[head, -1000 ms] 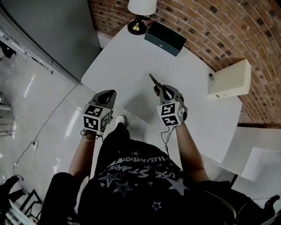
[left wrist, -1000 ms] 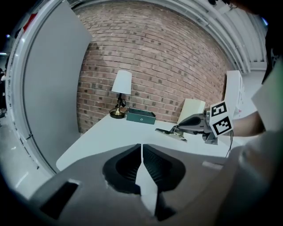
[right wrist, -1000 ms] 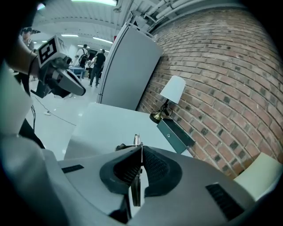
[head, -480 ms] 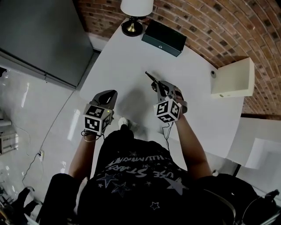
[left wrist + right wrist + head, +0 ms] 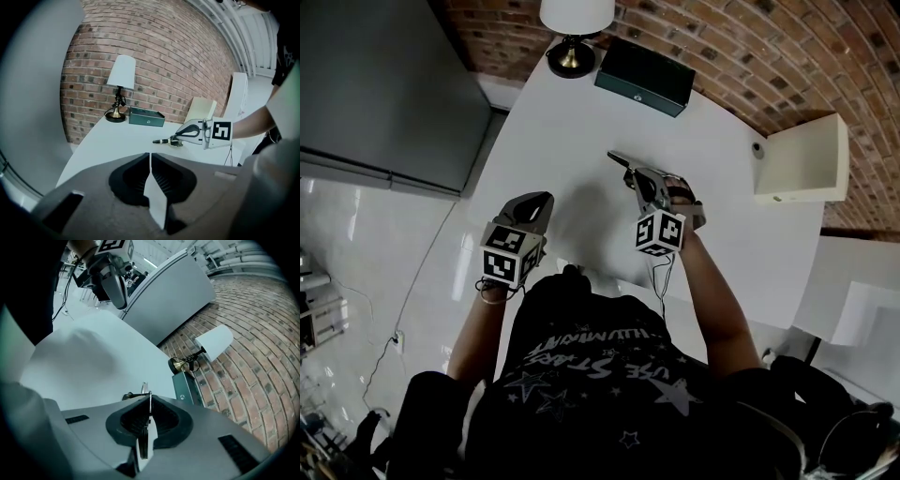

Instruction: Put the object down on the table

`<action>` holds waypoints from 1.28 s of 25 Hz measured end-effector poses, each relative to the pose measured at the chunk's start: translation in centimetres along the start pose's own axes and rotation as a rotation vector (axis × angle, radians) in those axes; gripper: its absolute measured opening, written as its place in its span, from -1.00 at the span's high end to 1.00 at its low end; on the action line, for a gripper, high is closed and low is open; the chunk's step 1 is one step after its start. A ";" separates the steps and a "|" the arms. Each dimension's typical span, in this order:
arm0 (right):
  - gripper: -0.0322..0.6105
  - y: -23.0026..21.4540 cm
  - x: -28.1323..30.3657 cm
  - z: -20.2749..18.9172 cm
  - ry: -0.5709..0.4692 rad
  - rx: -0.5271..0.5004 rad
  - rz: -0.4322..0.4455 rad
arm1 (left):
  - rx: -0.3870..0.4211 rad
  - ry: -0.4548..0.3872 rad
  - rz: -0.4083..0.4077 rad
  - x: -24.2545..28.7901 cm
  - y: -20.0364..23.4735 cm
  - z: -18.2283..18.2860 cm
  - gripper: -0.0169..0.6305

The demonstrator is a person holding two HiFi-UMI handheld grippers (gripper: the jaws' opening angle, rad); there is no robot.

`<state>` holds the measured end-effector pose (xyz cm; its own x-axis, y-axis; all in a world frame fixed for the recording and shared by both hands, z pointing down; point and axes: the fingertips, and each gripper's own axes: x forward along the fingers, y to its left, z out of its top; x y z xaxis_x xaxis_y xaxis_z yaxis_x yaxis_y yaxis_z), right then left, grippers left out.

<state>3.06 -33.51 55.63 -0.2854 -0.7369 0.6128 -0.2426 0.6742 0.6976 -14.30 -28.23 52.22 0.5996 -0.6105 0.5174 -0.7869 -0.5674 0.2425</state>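
Your white worktop (image 5: 581, 103) fills the scene. Your left gripper (image 5: 538, 201) hangs over its near edge, jaws together on nothing. Your right gripper (image 5: 640, 179) is clamped on the slim dark object (image 5: 621, 160), held low over the worktop's middle.

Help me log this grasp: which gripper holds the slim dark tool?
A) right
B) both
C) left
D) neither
A: the slim dark tool juts from the right gripper, jaws closed on it; the left gripper is shut with nothing between its jaws.
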 end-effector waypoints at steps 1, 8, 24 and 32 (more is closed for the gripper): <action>0.86 0.1 0.1 -0.1 0.001 -0.002 0.001 | 0.003 0.003 -0.002 0.1 0.0 0.0 0.86; 0.86 0.9 0.4 -0.4 -0.005 -0.016 0.001 | 0.036 0.025 -0.026 0.7 -0.2 -0.2 0.86; 0.82 2.8 0.4 -1.6 -0.007 -0.024 0.015 | 0.050 0.031 -0.055 1.5 -0.7 0.0 0.86; 0.78 3.7 0.5 -2.1 0.011 -0.048 0.002 | 0.047 0.038 -0.043 0.9 -0.7 -0.4 0.86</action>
<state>3.91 -31.48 59.31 -0.2751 -0.7365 0.6180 -0.1978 0.6723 0.7133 -13.25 -28.12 52.80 0.6259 -0.5646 0.5381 -0.7527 -0.6181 0.2269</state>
